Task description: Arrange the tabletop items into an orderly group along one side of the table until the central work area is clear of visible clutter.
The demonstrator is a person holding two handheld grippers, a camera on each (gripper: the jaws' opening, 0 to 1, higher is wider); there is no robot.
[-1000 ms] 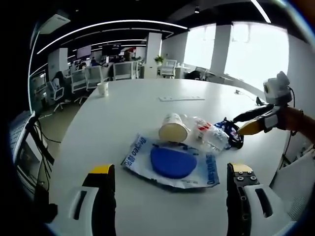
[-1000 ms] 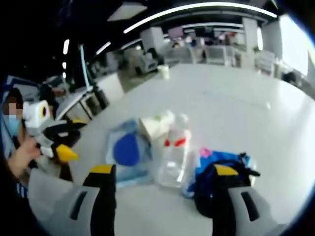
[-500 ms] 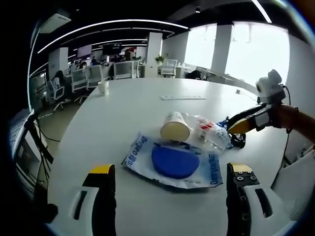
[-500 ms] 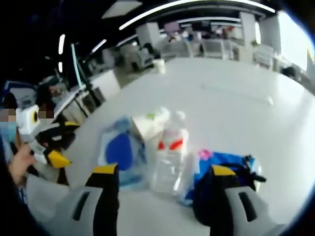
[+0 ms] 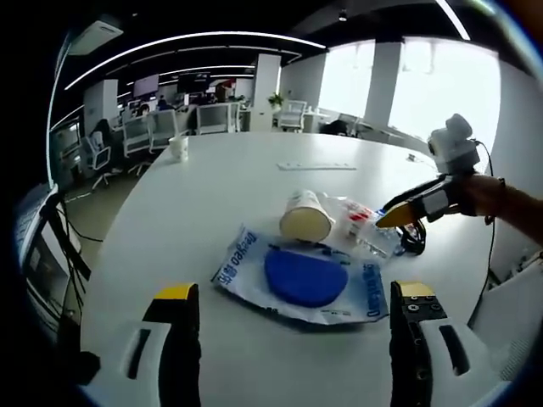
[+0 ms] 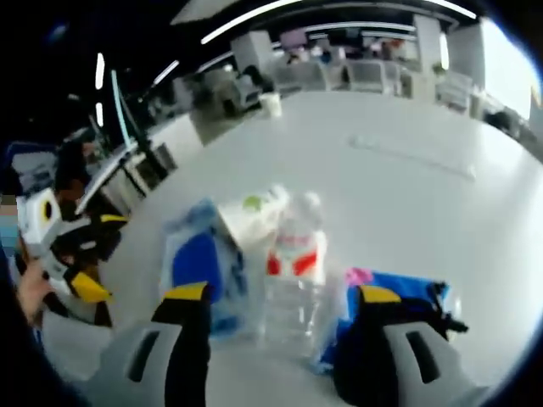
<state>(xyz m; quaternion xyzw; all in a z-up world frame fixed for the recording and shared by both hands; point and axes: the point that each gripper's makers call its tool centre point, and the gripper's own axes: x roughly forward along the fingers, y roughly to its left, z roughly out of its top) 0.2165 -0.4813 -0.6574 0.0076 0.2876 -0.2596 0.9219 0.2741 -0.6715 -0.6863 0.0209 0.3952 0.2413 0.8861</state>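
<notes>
Where the broad white round table (image 5: 212, 195) stretches away in the left gripper view, a small white paper cup (image 5: 178, 149) stands far off near its left edge, and a thin flat white strip (image 5: 312, 166) lies further right towards the far side; nearer, at the middle, a clear plastic bag with blue print holding a round blue disc (image 5: 297, 280) lies flat, with a white paper cup on its side (image 5: 305, 215) touching its far edge, the open mouth turned towards the camera, and a clear plastic bottle with a red label (image 5: 363, 229) lying just to the right of that cup, beside a dark blue bundle with black straps (image 5: 409, 236). The left gripper (image 5: 288, 339) hangs above the near table edge with its yellow-tipped jaws wide apart and nothing between them. From the right of that view the right gripper (image 5: 397, 216) reaches in, held by a hand (image 5: 492, 199), its yellow tip just over the bottle; whether it touches cannot be told. Through the blurred right gripper view, the left gripper (image 6: 85, 284) appears at the far left, then the blue-disc bag (image 6: 197, 264), the tipped cup (image 6: 250, 219), the bottle (image 6: 295, 275) lying between the right gripper's (image 6: 280, 339) spread jaws, and the blue bundle (image 6: 399, 292) by the right jaw; the jaws stand apart, clamped on nothing
</notes>
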